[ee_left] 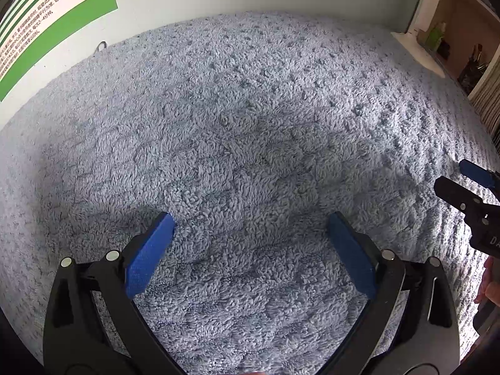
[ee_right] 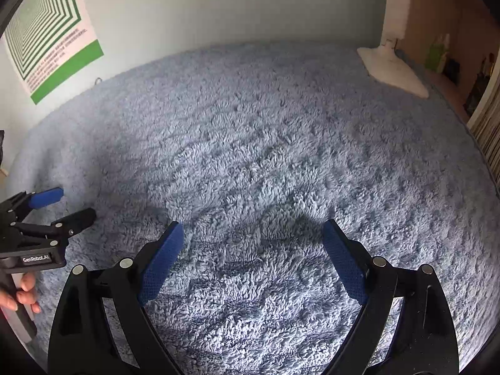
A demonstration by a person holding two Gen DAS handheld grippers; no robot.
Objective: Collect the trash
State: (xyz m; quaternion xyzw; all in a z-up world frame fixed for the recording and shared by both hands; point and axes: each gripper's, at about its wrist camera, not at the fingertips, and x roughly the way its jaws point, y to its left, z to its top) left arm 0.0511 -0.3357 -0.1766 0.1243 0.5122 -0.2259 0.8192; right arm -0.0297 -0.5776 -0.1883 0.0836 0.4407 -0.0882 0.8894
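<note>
While both claws hover over the fluffy blue-grey cover (ee_left: 250, 131), we see the left gripper (ee_left: 251, 222) with its blue pads (ee_left: 150, 253) spread wide and nothing between them, only pile beneath. Our right gripper (ee_right: 253, 229) stands the same way, jaws wide apart and empty, its blue pads (ee_right: 343, 262) above the near part of the cover. In the right wrist view the left gripper appears at the left edge, its two fingers parted, with a hand (ee_right: 22, 293) around its grip. In the left wrist view the right gripper's tip shows at the right edge, fingers likewise parted.

Outward from the claws, the cover runs bare to the pale wall (ee_right: 218, 6) at its far edge. A green-and-white striped poster (ee_right: 53, 40) with small print hangs on that wall toward the far left corner. At the far right corner a white flat-footed stand (ee_right: 393, 65) rests on the cover, and beyond it a wooden shelf (ee_left: 453, 25) holds a green bottle (ee_left: 436, 36) and some dark items too small to tell. We cannot make out any trash on the cover in either view.
</note>
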